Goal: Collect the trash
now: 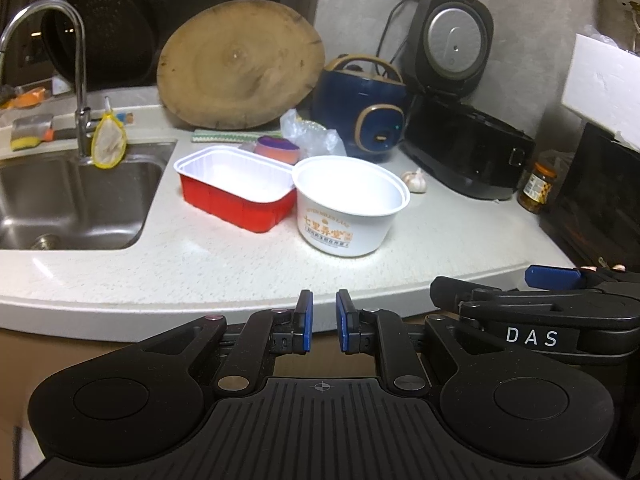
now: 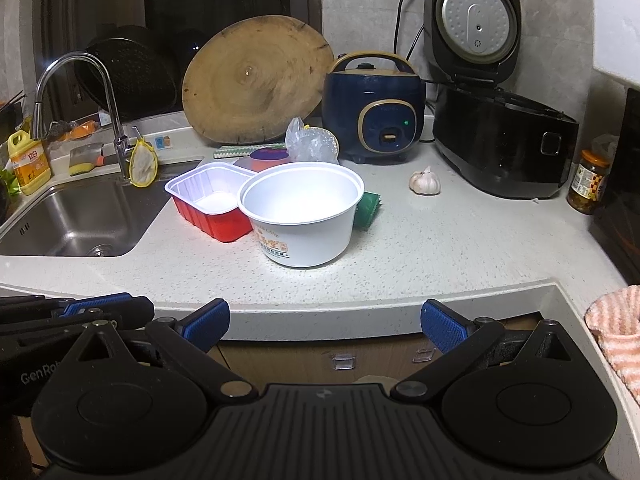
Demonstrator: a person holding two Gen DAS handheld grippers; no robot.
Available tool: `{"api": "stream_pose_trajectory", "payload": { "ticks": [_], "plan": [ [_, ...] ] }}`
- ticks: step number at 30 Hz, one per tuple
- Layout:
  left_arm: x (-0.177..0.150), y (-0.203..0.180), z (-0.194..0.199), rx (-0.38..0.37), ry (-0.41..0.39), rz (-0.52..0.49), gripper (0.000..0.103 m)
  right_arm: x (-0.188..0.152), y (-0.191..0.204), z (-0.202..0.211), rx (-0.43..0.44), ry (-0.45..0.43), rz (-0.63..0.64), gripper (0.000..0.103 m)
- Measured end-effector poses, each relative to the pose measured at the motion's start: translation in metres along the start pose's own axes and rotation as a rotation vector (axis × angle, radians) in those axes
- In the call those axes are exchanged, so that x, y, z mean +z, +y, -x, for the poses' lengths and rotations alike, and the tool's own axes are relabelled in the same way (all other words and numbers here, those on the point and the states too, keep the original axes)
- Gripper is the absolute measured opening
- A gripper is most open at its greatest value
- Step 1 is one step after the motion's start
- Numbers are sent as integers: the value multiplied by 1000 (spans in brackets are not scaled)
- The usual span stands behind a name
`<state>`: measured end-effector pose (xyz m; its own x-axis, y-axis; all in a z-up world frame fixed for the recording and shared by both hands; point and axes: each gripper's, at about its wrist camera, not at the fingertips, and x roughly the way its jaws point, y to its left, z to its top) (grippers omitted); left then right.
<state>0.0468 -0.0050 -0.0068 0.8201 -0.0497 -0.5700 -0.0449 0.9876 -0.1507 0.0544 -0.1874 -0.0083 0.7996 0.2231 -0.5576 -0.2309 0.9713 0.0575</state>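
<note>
A: Where's the trash?
B: White bowl (image 2: 302,216) touches the red tray (image 2: 208,204) mid-bench (image 2: 440,248). Right tool (image 2: 325,322) gapes wide, left tool (image 1: 324,326) nearly closed, both empty.
A: Pinch the bowl's near rim squarely.

Two disposable containers (image 1: 236,190) (image 1: 350,208), two rice cookers (image 1: 362,108) (image 1: 460,120).

Speckled countertop (image 2: 440,240) with red tray (image 2: 216,216), white bowl (image 2: 304,236), garlic (image 2: 425,182), jar (image 2: 589,188).
</note>
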Motion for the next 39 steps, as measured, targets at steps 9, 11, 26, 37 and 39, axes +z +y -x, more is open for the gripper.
{"api": "stream_pose_trajectory", "payload": {
  "ticks": [9,11,26,37,39],
  "plan": [
    [20,11,-35,-66,26,77,16,14,-28,-19,44,-76,-7,103],
    [28,15,-42,-82,-4,105,16,17,-34,-31,52,-48,6,103],
    [101,33,-121,-11,-31,226,17,66,-100,-131,-2,54,-18,102],
    [102,15,-173,79,16,133,17,89,-123,-193,-87,97,128,102],
    [103,12,-177,9,28,137,17,93,-130,-199,-69,81,121,102]
  ]
}}
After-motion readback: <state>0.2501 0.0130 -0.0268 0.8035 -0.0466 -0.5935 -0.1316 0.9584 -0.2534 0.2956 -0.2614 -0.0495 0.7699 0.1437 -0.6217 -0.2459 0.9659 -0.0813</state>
